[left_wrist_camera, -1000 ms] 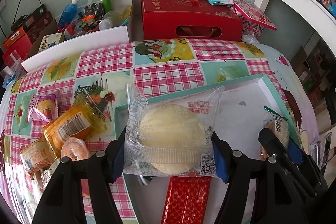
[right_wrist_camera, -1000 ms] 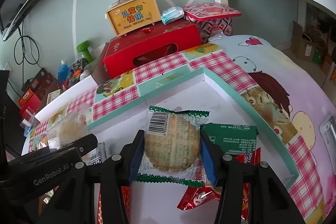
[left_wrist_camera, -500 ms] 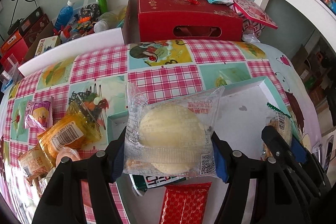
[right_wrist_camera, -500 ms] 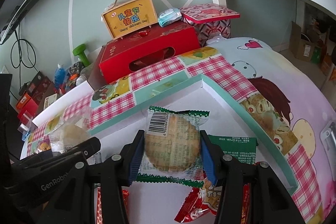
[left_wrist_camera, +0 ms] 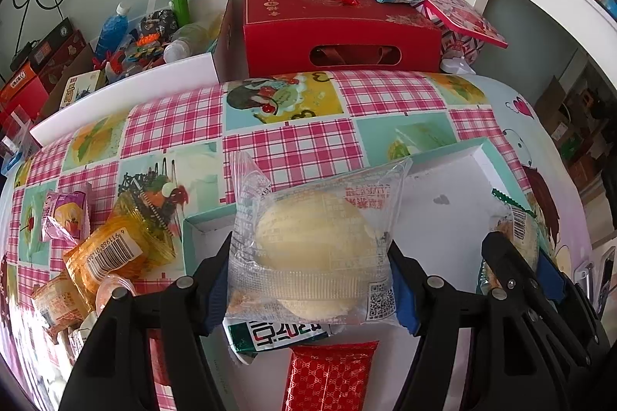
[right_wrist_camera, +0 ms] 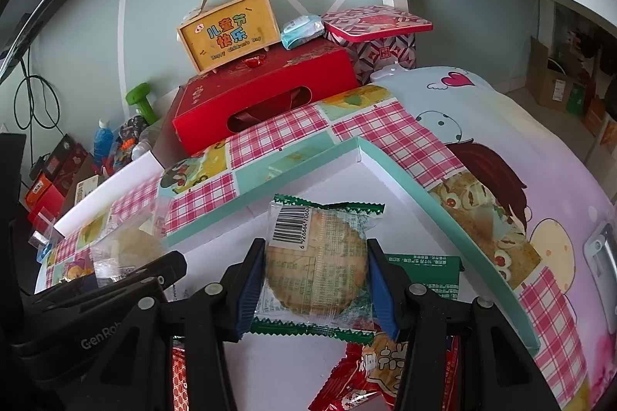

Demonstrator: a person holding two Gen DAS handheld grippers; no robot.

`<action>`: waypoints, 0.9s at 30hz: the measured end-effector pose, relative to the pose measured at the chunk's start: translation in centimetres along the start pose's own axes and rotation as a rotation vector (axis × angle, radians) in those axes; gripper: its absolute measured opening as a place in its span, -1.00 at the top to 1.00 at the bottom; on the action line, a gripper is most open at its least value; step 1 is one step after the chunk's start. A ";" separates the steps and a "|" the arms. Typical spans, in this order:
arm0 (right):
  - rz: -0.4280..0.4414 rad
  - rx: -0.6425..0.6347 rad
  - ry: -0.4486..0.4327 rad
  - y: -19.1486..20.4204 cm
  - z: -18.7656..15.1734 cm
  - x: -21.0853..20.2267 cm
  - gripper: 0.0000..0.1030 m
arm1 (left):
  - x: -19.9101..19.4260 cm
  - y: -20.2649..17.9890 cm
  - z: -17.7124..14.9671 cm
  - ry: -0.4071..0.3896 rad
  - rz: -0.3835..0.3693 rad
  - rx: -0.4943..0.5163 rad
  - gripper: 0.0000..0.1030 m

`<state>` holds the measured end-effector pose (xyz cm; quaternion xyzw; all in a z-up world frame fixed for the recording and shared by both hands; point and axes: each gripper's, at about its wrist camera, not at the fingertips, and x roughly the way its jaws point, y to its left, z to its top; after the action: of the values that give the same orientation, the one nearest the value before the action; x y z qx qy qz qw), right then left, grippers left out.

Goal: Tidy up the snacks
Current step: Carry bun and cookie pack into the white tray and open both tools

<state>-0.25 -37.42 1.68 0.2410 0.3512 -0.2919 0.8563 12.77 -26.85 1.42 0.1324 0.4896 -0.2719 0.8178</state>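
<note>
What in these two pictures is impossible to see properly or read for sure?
- Left wrist view: the green-and-white packet in the tray is mostly covered by the bagged yellow cake held in the left gripper.
- Same view: the red foil packet runs off the bottom edge.
- Right wrist view: the print on the round biscuit pack in the right gripper is too small to read.
- Same view: the red snack bag is partly hidden by the gripper.
</note>
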 end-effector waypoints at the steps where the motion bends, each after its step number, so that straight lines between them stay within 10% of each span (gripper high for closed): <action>1: -0.001 0.001 0.000 0.0 0.0 0.0 -0.03 | 0.0 0.0 0.0 0.000 0.000 0.000 -0.36; 27: -0.022 -0.023 0.002 0.1 0.3 -1.3 -0.05 | -1.6 0.9 -0.2 -0.025 -0.019 -0.054 -0.64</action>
<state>-0.77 -37.11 2.90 0.2277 0.3580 -0.2971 0.8554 12.51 -25.54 2.70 0.1023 0.4877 -0.2678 0.8246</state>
